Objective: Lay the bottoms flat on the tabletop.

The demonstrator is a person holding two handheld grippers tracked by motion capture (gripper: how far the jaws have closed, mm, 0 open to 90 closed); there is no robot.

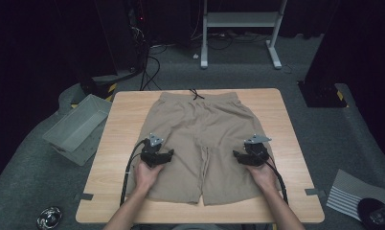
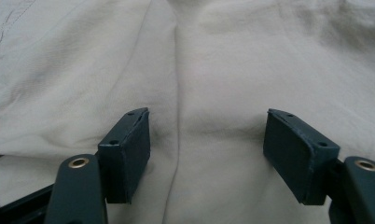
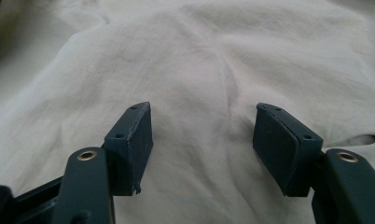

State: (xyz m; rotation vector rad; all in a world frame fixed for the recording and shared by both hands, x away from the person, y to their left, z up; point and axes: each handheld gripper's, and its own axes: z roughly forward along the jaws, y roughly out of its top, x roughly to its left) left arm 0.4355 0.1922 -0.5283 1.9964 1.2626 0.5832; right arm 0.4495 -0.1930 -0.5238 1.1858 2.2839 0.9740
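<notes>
A pair of tan shorts (image 1: 200,139) lies flat on the wooden table (image 1: 286,115), with the waistband and its dark drawstring at the far side and both legs toward the person. My left gripper (image 1: 170,155) rests low on the left leg, its jaws pointing inward. In the left gripper view the left gripper (image 2: 206,144) stands open, with a soft ridge of cloth (image 2: 223,56) running between the pads, which do not press on it. My right gripper (image 1: 235,155) sits on the right leg, facing inward. The right gripper (image 3: 204,140) is open too, over wrinkled cloth (image 3: 199,56).
A grey plastic bin (image 1: 78,127) stands on the floor left of the table. Behind the table are a white metal frame (image 1: 238,28) and loose cables. A striped sheet (image 1: 351,191) lies on the floor at the right, and a shiny round object (image 1: 49,216) at the lower left.
</notes>
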